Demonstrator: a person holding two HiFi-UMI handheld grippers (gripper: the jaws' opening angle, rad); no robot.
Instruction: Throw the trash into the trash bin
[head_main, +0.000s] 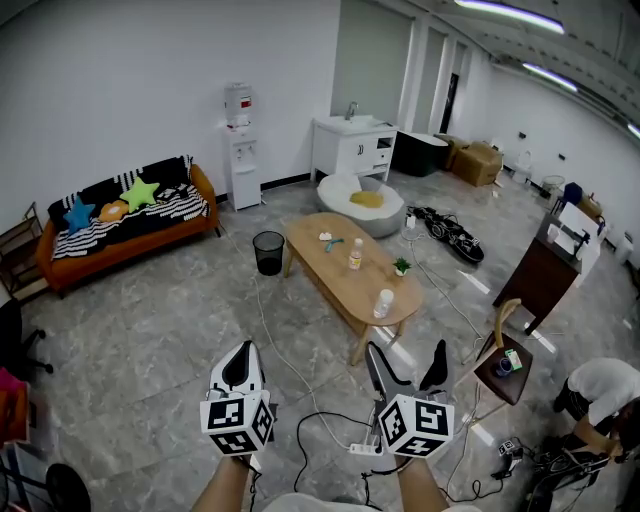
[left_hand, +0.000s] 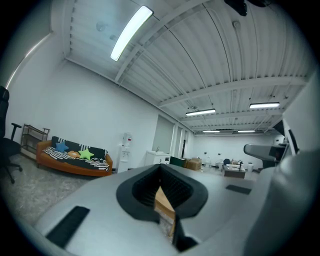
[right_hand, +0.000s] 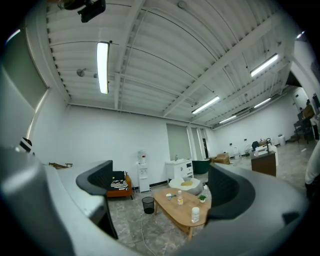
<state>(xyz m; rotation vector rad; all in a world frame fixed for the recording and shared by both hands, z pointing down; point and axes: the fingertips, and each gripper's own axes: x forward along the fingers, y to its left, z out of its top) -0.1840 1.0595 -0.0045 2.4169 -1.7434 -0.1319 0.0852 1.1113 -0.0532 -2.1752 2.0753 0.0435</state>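
- Sweeping from the left, an orange sofa (head_main: 130, 225) with star cushions stands against the wall at 10 o'clock. A white water dispenser (head_main: 240, 150) stands at 11 o'clock.
- The black trash bin (head_main: 268, 252) stands on the grey stone floor (head_main: 150, 340), at 12 o'clock from the left gripper (head_main: 240, 352). It is just beside the far left end of the oval wooden coffee table (head_main: 345, 285).
- A crumpled white scrap (head_main: 325, 237) lies on the tabletop near that same end. A clear bottle (head_main: 355, 255), a small potted plant (head_main: 401, 266) and a white container (head_main: 384, 303) follow toward 4 o'clock.
- The left gripper's jaws are pressed together with nothing seen between them.
- The right gripper (head_main: 406, 352) has its jaws spread wide and empty, and its view frames the bin and table between them.
- Bare floor opens wide at 9 o'clock, between the sofa and the grippers.
- A power strip (head_main: 365, 449) and looping cables lie at 6 o'clock, and one cord runs toward the bin.
- A small dark side stand (head_main: 505, 372) sits at 3 o'clock of the right gripper.
- A crouched person (head_main: 600, 390) is at 4 o'clock.
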